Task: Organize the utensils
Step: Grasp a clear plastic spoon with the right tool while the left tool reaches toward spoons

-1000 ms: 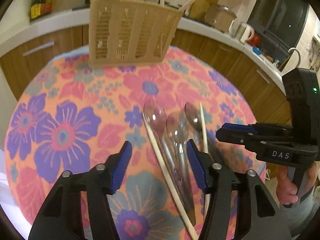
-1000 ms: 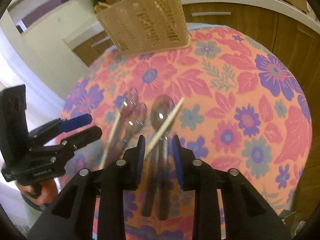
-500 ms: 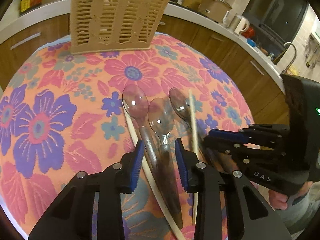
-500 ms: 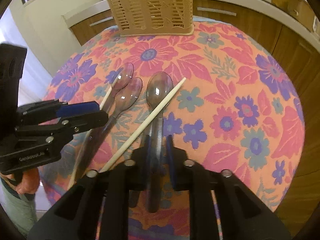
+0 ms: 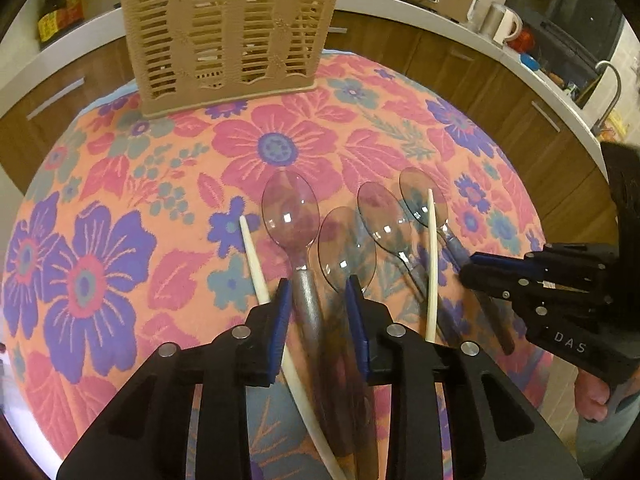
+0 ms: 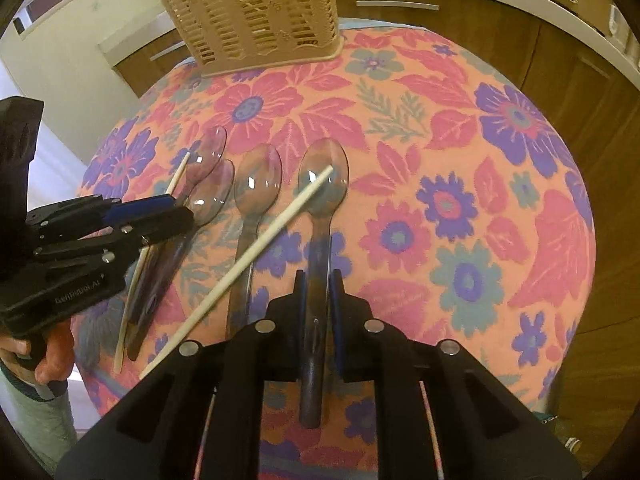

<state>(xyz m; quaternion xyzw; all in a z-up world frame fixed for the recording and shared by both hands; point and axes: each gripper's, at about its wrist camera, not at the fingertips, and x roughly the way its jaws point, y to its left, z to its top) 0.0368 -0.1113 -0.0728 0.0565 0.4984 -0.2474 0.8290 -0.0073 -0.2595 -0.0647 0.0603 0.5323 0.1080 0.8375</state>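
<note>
Left gripper (image 5: 316, 300) narrowed around two clear spoon handles (image 5: 310, 312) at lower centre, right gripper (image 6: 317, 292) clamped on rightmost clear spoon (image 6: 322, 200), beige basket (image 6: 256, 12) at top.

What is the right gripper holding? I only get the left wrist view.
Observer: The right gripper is shut on the handle of the rightmost spoon.
Operator: Is the chopstick caught in it too?
Observer: No. That chopstick passes to the left of the gripper and stays outside it.
Operator: Is anything in the basket?
Observer: Thin sticks show above the left rim of the basket.
</note>
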